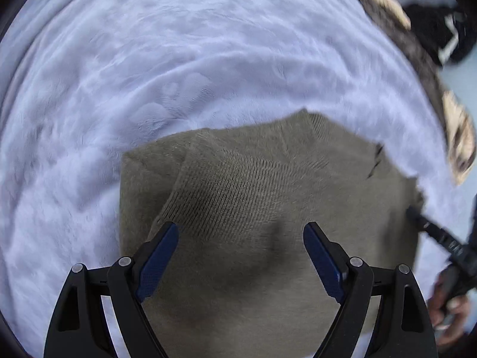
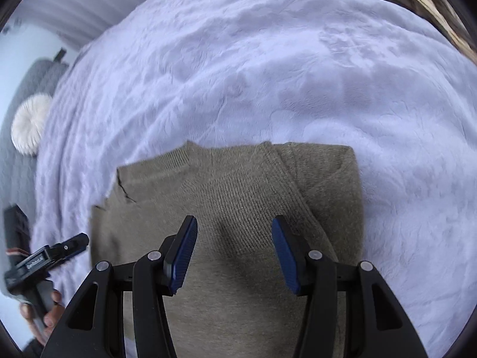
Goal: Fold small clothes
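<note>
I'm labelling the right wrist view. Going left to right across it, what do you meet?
White pompom on the grey cushion, then the left gripper in a hand, then the olive sweater, then bare lavender blanket. The right gripper hangs open over the sweater.

Under me spreads a pale lilac fleece blanket (image 1: pixel 208 59), rumpled; an olive knit sweater (image 1: pixel 253 194) lies flat on it, one sleeve folded across its body.
</note>
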